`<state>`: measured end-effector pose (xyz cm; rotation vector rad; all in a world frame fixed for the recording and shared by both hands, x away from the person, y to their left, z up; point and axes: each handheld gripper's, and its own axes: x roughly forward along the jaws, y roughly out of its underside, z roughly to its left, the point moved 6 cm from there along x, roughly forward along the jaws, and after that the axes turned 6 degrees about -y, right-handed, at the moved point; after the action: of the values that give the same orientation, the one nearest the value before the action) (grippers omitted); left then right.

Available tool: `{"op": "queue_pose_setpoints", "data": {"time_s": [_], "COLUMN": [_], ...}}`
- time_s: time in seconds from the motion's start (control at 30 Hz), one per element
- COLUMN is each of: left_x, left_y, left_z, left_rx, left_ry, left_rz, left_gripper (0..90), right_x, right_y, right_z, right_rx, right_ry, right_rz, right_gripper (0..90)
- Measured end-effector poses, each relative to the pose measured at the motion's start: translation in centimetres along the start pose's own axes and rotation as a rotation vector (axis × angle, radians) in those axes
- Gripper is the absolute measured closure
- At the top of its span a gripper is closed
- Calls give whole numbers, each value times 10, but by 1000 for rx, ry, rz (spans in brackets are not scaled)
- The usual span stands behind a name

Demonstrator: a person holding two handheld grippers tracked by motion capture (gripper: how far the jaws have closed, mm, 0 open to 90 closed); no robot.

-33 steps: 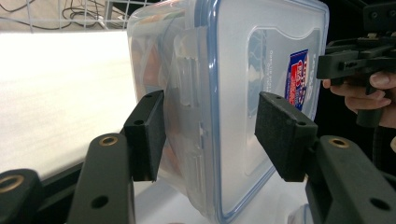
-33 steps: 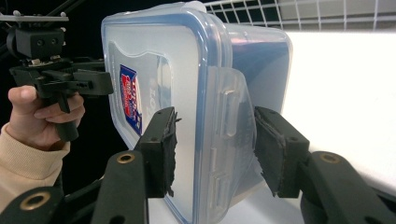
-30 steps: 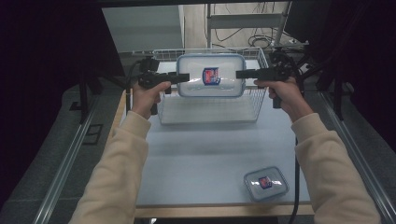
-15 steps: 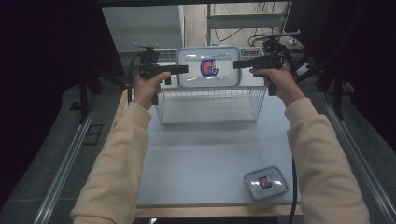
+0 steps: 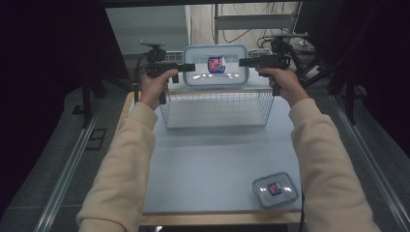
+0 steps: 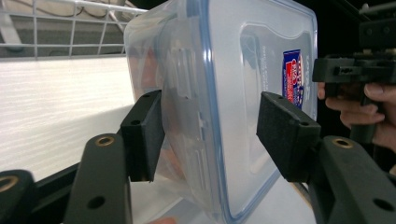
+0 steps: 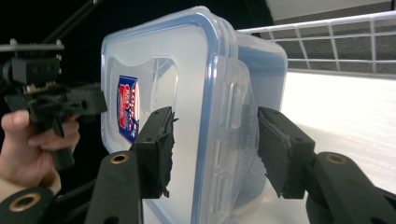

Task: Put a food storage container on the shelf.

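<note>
On the desk (image 5: 217,164), the wire basket (image 5: 217,104) stands at the far edge. The clear plastic container (image 5: 216,65) is at its far side, tilted, with the lid toward the person. It looks empty and light, stiff but smooth, so it can slip. The 2 short ends are the best hold. The left tool (image 5: 191,67) and right tool (image 5: 243,62) have just been opening. Both are released, with 1 end between each pair of pads.

Pale blue table (image 5: 217,159), grey floor (image 5: 58,159), dark surroundings — perhaps curtains, cables behind.
</note>
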<state>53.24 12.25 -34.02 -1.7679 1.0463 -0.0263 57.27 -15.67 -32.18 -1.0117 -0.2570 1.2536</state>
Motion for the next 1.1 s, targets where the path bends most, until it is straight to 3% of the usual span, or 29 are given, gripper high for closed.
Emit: {"op": "queue_pose_setpoints", "data": {"time_s": [0.2,0.3,0.37,0.47,0.6,0.67,0.8,0.97,1.1], "left_x": [12,18,21,18,4,-6,-24,-39,-44], "left_y": [-3,-1,-1,-3,-5,-3,6,26,41], "left_z": [7,15,18,18,13,9,2,-7,-15], "left_rx": [-84,-121,-124,-97,-50,-16,29,39,77], "left_ry": [22,31,15,-21,-63,-95,-106,-59,-18], "left_rz": [11,30,14,-12,-37,-57,-78,-68,-47], "left_gripper": [340,274,207,213,192,222,335,496,679], "right_x": [5,11,15,18,11,4,-9,-23,-32], "right_y": [0,1,4,8,11,11,17,29,40], "right_z": [-9,-7,-4,1,4,6,7,9,12], "right_rx": [51,41,49,11,-3,-13,-11,-8,-11], "right_ry": [54,99,112,164,159,142,104,78,51], "right_rz": [-34,-44,-61,-73,-96,-100,-90,-86,-89], "right_gripper": [442,422,411,393,400,406,418,416,407]}}
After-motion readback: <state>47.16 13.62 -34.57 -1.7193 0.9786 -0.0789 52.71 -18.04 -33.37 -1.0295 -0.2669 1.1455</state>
